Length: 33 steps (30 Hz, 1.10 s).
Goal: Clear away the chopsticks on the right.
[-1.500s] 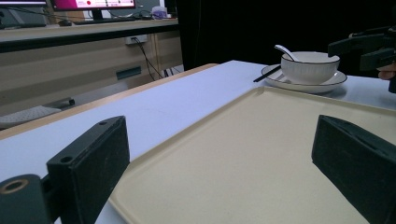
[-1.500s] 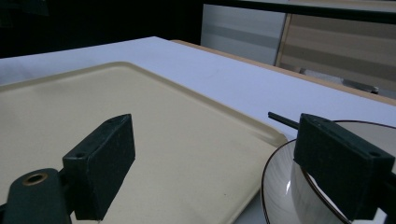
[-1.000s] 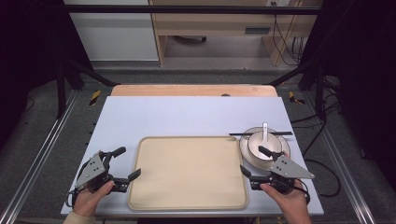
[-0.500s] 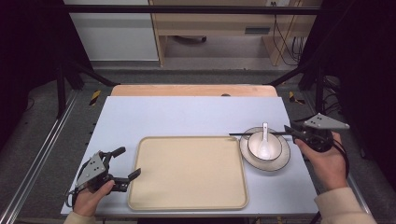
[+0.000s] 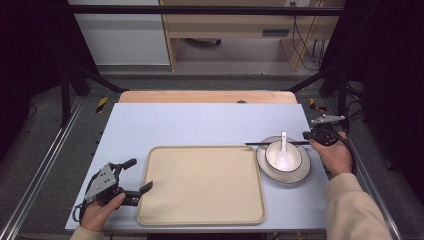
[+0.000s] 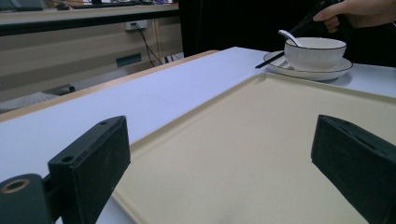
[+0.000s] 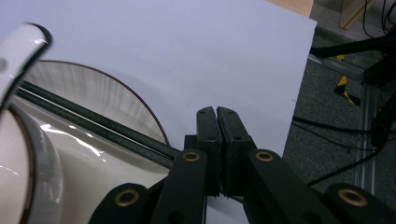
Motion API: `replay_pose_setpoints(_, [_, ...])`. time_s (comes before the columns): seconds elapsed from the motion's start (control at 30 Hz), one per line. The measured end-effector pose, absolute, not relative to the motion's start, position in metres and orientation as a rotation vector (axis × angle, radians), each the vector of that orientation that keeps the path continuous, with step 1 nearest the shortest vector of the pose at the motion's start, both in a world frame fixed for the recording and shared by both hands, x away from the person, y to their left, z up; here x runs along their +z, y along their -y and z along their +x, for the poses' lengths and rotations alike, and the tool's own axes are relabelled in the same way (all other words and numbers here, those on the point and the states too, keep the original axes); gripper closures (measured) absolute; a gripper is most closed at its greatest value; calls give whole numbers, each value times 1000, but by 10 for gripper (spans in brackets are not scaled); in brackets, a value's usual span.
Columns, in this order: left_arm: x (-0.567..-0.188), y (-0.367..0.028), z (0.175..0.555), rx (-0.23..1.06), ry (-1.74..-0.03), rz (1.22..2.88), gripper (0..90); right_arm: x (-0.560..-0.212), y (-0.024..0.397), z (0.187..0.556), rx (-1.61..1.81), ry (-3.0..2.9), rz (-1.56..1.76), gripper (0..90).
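Left gripper (image 5: 140,174) rests on the worktop (image 5: 200,120) with jaws wide, facing the left rim of the empty tray (image 5: 200,185) and holding nothing. Right of the tray stands a plate (image 5: 300,170) carrying a bowl (image 5: 270,150) with a spoon (image 5: 283,150) in it. Chopsticks (image 5: 260,144) lie across the plate's far edge. Their right end runs in under the right gripper (image 7: 216,112), whose jaws have just been closing and now meet. Nothing shows between the pad tips, so a grip cannot be confirmed.

Judgement: both sticks should be pinched together near their end and lifted level, so neither slips or drags the bowl. No brand, label or writing is legible.
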<state>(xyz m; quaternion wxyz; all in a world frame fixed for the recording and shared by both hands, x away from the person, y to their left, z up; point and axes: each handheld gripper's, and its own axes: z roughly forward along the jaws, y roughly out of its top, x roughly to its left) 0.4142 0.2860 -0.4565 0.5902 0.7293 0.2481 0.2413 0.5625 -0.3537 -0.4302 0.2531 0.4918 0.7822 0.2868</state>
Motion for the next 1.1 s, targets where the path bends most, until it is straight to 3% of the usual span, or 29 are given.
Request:
replay_pose_setpoints(0.4, [-456,-286,413,561,-576,1700,48,-436,358,559,713,-2182,1327,895])
replay_pose_setpoints(0.73, [-457,-284,414,555,-568,1714,51,-440,358,517,688,-2223,1371,896])
replay_pose_setpoints(1.1, [-458,-281,413,552,-566,1722,54,-438,358,507,879,-2230,1227,795])
